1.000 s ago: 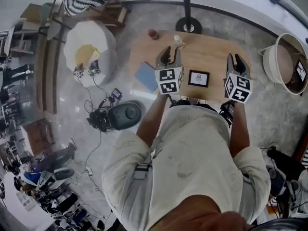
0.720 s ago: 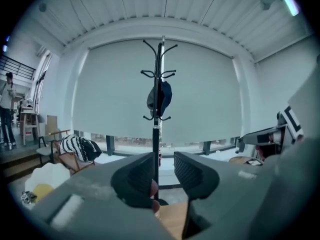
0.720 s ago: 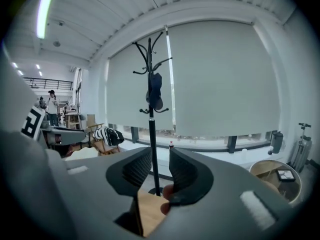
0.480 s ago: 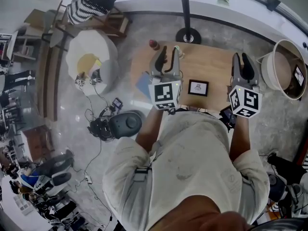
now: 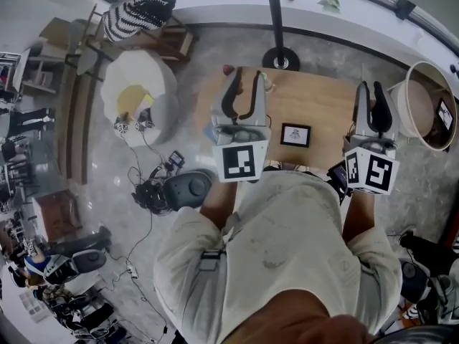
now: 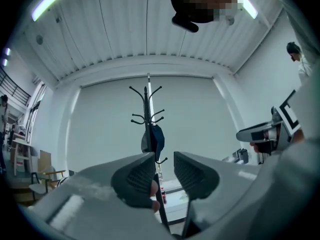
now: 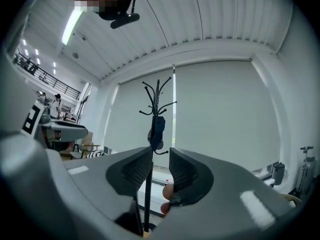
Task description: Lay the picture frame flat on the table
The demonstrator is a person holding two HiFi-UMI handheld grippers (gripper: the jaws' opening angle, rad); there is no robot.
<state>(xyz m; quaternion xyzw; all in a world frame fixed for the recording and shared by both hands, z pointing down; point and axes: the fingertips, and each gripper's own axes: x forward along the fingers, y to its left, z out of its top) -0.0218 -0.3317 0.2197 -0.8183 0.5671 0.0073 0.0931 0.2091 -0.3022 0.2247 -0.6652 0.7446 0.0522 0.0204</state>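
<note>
Since the picture frame [image 5: 295, 135] appears flat on the desk [image 5: 323, 95], left tongs [image 5: 246, 77] and right tongs [image 5: 371, 88] hang raised either side of it. Both gape wide, empty.

The table [image 5: 323, 95] was pale matt wood, the floor [image 5: 188, 74] mottled, faintly glossy grey stone, and the left gripper [image 5: 244, 84] and right gripper [image 5: 373, 90] smooth grey plastic with ribbed pads [image 6: 137, 173].

Legend: we mark the coat stand [image 6: 148, 109] (a dark garment [image 6: 153, 139] hangs from it), a white round seat [image 5: 133, 84], a striped cushion [image 5: 136, 9] nearby, and floor cables [image 5: 147, 181].
</note>
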